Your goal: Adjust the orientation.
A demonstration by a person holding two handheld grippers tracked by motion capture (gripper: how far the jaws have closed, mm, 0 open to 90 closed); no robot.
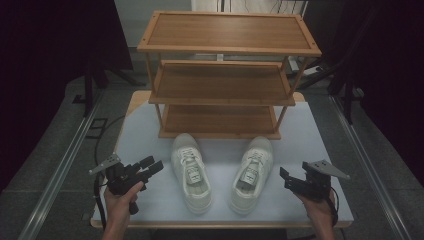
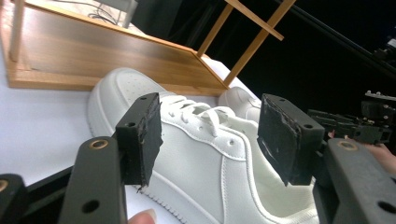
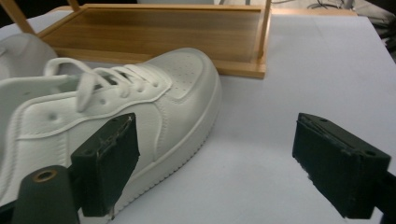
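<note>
Both black hand-held grippers sit at the bottom of the frame, jaws apart, nothing clamped yet, flanking a pair of white lace-up leather sneakers.

Left gripper at lower left points right at the left white sneaker, just beside it; right gripper at lower right has the right white sneaker to its left, a little farther off. Each shoe's long axis runs up the frame, toes almost at the bottom tier of the three-tier bamboo shoe rack on the pale grey table mat. I'd guess each hand takes its own shoe, left one being nearer. Heels get cut off in both gripper views, and whether the toes actually touch the rack is hard to call.
</note>
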